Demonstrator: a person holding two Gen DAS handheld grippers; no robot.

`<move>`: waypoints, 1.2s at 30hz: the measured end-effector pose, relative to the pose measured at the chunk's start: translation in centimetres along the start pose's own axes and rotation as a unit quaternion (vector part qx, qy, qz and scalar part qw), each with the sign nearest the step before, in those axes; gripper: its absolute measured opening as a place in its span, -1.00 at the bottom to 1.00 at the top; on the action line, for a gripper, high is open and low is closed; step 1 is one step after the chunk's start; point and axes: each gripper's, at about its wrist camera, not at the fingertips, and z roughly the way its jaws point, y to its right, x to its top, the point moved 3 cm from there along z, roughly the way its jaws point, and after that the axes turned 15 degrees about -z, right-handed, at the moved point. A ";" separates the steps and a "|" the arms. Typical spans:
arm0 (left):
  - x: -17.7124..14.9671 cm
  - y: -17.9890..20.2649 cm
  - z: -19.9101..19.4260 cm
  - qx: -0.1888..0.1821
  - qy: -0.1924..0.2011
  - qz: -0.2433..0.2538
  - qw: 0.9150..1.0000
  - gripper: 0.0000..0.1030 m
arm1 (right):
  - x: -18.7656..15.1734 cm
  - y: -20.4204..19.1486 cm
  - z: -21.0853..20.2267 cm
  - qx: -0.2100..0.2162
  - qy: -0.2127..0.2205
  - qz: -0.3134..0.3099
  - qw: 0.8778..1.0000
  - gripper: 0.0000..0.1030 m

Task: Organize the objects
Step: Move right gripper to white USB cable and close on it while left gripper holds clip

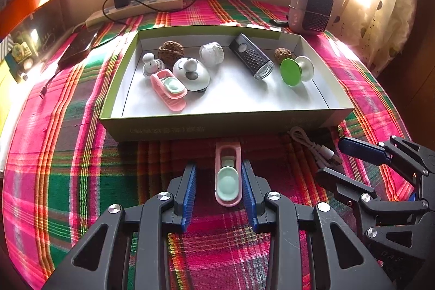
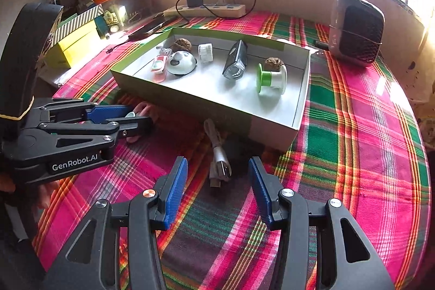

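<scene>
A shallow green-sided box [image 1: 217, 124] [image 2: 190, 102] lies on the plaid cloth and holds several small items, among them a pink clip [image 1: 170, 89], a black flashlight [image 1: 251, 59] and a green spool [image 1: 292, 71]. A second pink clip with a mint pad [image 1: 227, 175] lies on the cloth just before the box. My left gripper [image 1: 218, 167] [image 2: 136, 116] is open, its blue pads on either side of that clip with a small gap. My right gripper [image 2: 218, 165] [image 1: 330, 156] is open around a bundled white USB cable [image 2: 218, 154] [image 1: 315, 146].
A grey speaker [image 1: 310, 4] [image 2: 356, 29] stands at the back right. A power strip [image 1: 136, 7] with a black charger and cord lies along the back wall. A dark phone [image 1: 78, 48] lies left of the box. Yellow boxes [image 2: 73, 45] stand at the far left.
</scene>
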 end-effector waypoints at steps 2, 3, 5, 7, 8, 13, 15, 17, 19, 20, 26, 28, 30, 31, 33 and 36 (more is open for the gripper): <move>0.0 0.0 0.0 0.001 0.001 0.001 1.000 -0.42 | 0.2 0.0 0.5 -0.008 -0.008 -0.004 1.000 -0.07; 0.0 0.1 0.0 0.002 0.001 0.001 1.000 -0.42 | 0.3 0.0 0.8 -0.013 -0.012 -0.008 1.000 -0.07; 0.0 0.0 0.1 0.002 0.002 0.002 1.000 -0.42 | 0.5 -0.1 1.1 -0.013 -0.017 -0.013 1.000 -0.07; 0.0 0.0 0.1 0.001 0.003 0.002 1.000 -0.42 | 0.6 -0.2 1.3 -0.017 -0.021 -0.019 0.999 -0.07; 0.0 0.0 0.1 0.001 0.003 0.002 1.000 -0.42 | 0.6 -0.2 1.5 -0.022 -0.024 -0.021 0.999 -0.07; -0.1 0.0 0.0 -0.002 0.005 0.001 1.000 -0.42 | 0.6 0.1 1.6 -0.029 -0.025 -0.017 0.999 -0.07; -0.1 0.0 0.0 -0.003 0.007 0.000 1.000 -0.42 | 0.6 0.1 1.6 -0.031 -0.026 -0.018 0.999 -0.07; -0.1 0.0 0.0 -0.003 0.007 0.000 1.000 -0.42 | 0.7 0.1 1.6 -0.033 -0.026 -0.019 0.999 -0.07; -0.1 0.0 0.0 -0.004 0.008 0.000 1.000 -0.42 | 0.7 0.1 1.5 -0.033 -0.026 -0.018 0.999 -0.07; -0.1 0.0 0.0 -0.004 0.008 0.000 1.000 -0.42 | 0.7 0.1 1.5 -0.032 -0.026 -0.019 0.999 -0.08; -0.2 0.0 0.0 -0.004 0.011 0.003 1.000 -0.44 | 0.8 -0.3 1.5 -0.025 -0.023 -0.028 0.999 -0.47; -0.1 0.0 0.0 -0.004 0.012 0.003 1.000 -0.46 | 0.8 -0.3 1.5 -0.023 -0.022 -0.029 0.999 -0.52; -0.1 0.0 0.0 -0.001 0.013 0.002 1.000 -0.52 | 0.8 -0.4 1.4 -0.022 -0.022 -0.029 0.999 -0.65; -0.1 -0.1 0.0 0.000 0.013 0.001 1.000 -0.57 | 0.8 -0.5 1.4 -0.021 -0.022 -0.031 0.999 -0.68; 0.0 -0.3 0.0 0.001 0.014 0.000 1.000 -0.62 | 0.8 -0.7 1.4 -0.025 -0.023 -0.036 0.999 -0.68; 0.0 -0.5 0.0 0.003 0.016 -0.002 1.000 -0.69 | 0.9 -0.9 1.4 -0.026 -0.023 -0.039 0.999 -0.69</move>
